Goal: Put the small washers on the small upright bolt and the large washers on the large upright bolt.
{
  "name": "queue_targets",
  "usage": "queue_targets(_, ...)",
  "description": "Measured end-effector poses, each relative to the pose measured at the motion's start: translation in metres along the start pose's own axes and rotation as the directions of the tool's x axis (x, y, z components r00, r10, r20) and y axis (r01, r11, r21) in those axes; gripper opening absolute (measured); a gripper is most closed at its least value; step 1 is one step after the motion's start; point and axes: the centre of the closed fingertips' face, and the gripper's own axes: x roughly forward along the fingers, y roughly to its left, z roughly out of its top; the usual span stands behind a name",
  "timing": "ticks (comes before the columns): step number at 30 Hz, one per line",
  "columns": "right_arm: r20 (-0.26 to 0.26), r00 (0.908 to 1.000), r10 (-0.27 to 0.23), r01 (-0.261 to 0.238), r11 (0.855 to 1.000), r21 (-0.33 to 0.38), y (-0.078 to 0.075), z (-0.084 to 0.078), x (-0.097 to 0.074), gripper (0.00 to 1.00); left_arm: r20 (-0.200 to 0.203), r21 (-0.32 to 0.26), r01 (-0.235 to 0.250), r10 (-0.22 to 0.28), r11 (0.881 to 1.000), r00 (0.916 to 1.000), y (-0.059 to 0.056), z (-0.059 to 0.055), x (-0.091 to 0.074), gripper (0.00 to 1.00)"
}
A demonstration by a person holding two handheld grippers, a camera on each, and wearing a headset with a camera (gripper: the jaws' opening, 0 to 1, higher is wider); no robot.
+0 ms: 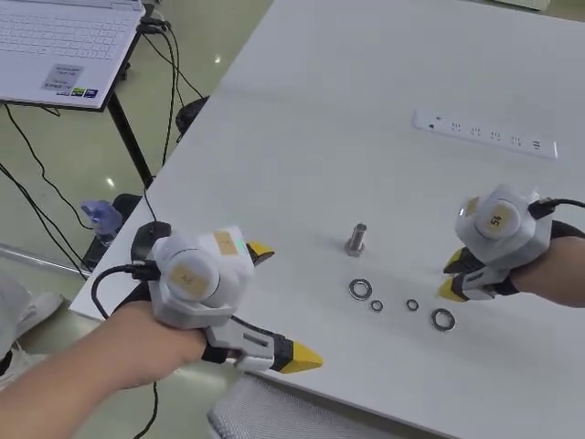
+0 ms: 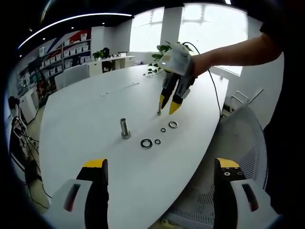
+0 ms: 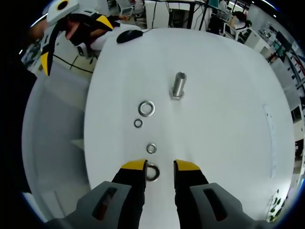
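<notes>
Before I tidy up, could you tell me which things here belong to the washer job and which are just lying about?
Job: large upright bolt, left large washer, right large washer, left small washer, right small washer.
Lying about: power strip, laptop, chair.

Wide-spread jaws on left gripper [image 1: 281, 304] – right gripper [image 1: 451, 279] angled downward, jaws narrowly apart.

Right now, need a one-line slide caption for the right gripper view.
Open right gripper lined up on a large washer; upright bolt beyond on the white table.
</notes>
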Motion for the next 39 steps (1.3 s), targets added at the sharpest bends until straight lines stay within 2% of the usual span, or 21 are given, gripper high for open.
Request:
queue_targets(7,0.008,0.9997,0.025,-0.025,1.000,-0.001,0.015,0.004,0.012,0.24,-0.009,-0.005,0.000,-0.001,1.000,1.0000,-0.006,-0.006,-0.003,0.91)
queue_targets(10,0.006,0.9996,0.027,-0.027,1.000,0.005,0.017,0.003,0.017,0.24,-0.008,-0.009,-0.011,0.011,1.000,0.9999,-0.004,-0.008,-0.004,0.91)
queue_targets(13,0.001,0.9998,0.020,-0.020,1.000,0.014,0.016,0.001,0.022,0.25,0.002,-0.022,-0.017,0.017,1.000,0.9998,-0.003,-0.007,-0.006,0.93)
queue_targets(22,0.015,0.9997,0.021,-0.022,0.997,0.074,0.007,-0.002,0.040,0.25,-0.012,-0.010,-0.017,0.017,1.000,0.9998,-0.001,-0.011,-0.006,0.91)
queue_targets(27,-0.003,1.0000,0.009,-0.009,0.998,0.059,0.006,-0.006,0.048,0.26,-0.017,-0.006,-0.017,0.017,1.000,0.9997,0.000,-0.011,-0.006,0.91)
queue_targets(39,0.000,1.0000,-0.003,0.003,0.999,0.039,0.009,-0.005,0.056,0.25,-0.035,-0.018,-0.020,0.020,1.000,0.9992,0.002,-0.020,-0.007,0.89)
